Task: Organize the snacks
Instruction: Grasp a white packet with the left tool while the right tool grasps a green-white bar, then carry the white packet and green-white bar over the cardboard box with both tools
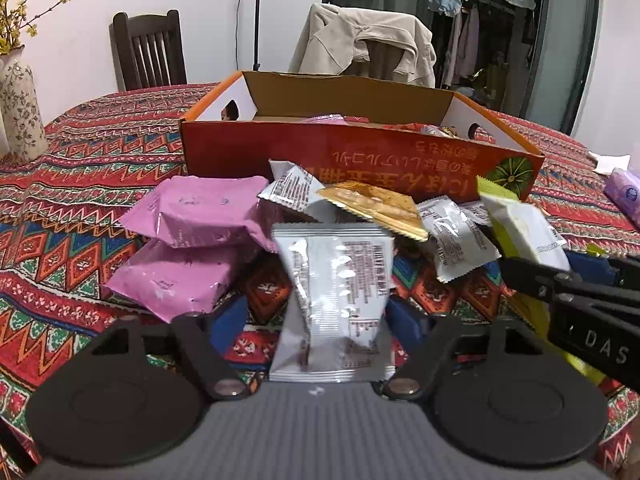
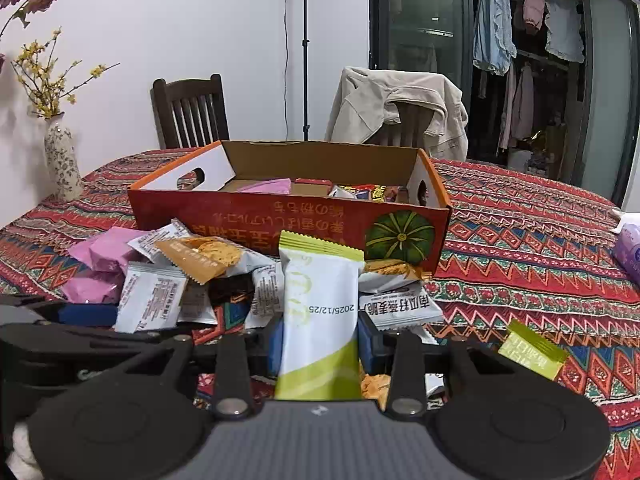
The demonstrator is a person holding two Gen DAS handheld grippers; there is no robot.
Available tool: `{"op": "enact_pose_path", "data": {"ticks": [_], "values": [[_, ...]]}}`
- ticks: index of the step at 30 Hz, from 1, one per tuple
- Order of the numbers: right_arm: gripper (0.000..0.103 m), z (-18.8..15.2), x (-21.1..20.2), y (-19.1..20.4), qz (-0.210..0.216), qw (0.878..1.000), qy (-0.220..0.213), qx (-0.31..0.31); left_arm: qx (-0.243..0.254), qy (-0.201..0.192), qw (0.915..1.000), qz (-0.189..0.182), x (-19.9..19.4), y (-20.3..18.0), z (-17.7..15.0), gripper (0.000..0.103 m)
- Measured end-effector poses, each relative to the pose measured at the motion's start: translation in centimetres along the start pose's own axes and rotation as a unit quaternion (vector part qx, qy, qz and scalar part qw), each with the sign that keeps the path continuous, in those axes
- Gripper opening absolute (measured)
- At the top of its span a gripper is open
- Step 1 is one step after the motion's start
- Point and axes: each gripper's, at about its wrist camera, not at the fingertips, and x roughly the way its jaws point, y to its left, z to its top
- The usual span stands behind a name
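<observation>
Snack packets are heaped on the desk (image 2: 520,216) against the near wall of the orange cardboard box (image 2: 288,216), which sits mid-desk with a few packets already inside. A green-and-white packet (image 2: 320,312) is held upright, clamped between the blue pads of the right claw (image 2: 320,344), just in front of the box wall. A silver packet (image 1: 332,300) stands between the fingers of the left claw (image 1: 320,320); the pads appear pressed on its sides, so it is judged as grasped, though contact is partly blurred. Two pink packets (image 1: 192,240) are stacked at the left of the heap, an orange cracker packet (image 1: 376,208) lies on top near the box wall, more silver packets lie beside it, and a small yellow-green packet (image 2: 534,354) lies apart toward the near right edge of the desk.

Step in hand, as judged: pick-up done with both claws, transfer into the box pending. Next move calls for each packet to be lifted over the near wall and released inside, one claw at a time, with the neighbouring heap left undisturbed.

A flowered vase (image 2: 62,164) stands at the far left edge; a purple tissue pack (image 2: 628,248) lies at the right edge.
</observation>
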Motion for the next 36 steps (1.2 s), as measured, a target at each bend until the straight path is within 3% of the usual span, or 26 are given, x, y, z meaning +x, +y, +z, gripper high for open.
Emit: {"op": "enact_pose_path", "data": {"ticks": [1,4,12,21,36], "values": [[0.036,0.0,0.0,0.0,0.002,1.0,0.0,0.001,0.001,-0.002,1.0,-0.007,-0.1,0.0,0.0,0.051],[0.036,-0.1,-0.2,0.0,0.005,1.0,-0.003,0.002,0.0,-0.003,0.9999,-0.013,-0.2,0.0,0.1,0.049],[0.036,0.0,-0.9,0.2,0.005,1.0,-0.014,0.004,-0.012,-0.015,0.9995,-0.027,-1.7,0.8,0.0,0.047],[0.036,1.1,-2.4,0.5,0.003,0.999,-0.041,0.007,-0.009,-0.06,0.997,-0.048,-4.9,1.1,1.2,0.047],[0.036,6.3,-2.6,1.1,-0.005,0.996,-0.094,0.0,-0.004,-0.135,0.9894,-0.053,-7.3,1.6,7.8,0.047]]}}
